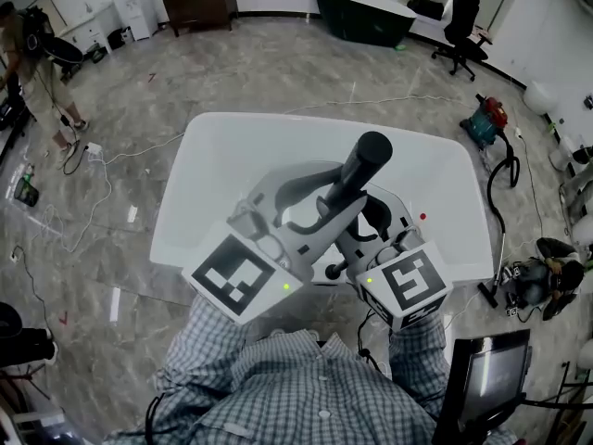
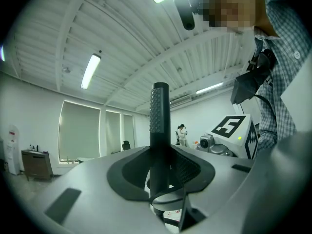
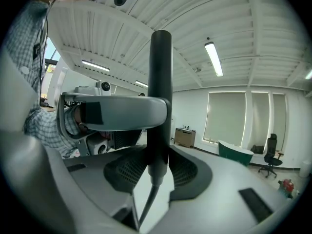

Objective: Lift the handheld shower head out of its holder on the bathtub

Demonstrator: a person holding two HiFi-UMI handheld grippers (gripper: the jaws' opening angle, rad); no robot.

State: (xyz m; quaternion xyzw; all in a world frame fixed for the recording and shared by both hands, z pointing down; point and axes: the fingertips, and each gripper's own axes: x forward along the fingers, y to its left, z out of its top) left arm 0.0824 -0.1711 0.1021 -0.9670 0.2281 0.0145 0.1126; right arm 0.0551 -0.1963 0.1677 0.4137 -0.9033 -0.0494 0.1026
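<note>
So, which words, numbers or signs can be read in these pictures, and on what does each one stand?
No text can be read here.
Left cube: a black and white square marker, a pattern without letters.
Right cube: the same kind of marker, no letters.
White patch below the shower head: red marks, perhaps print, too small to read.
</note>
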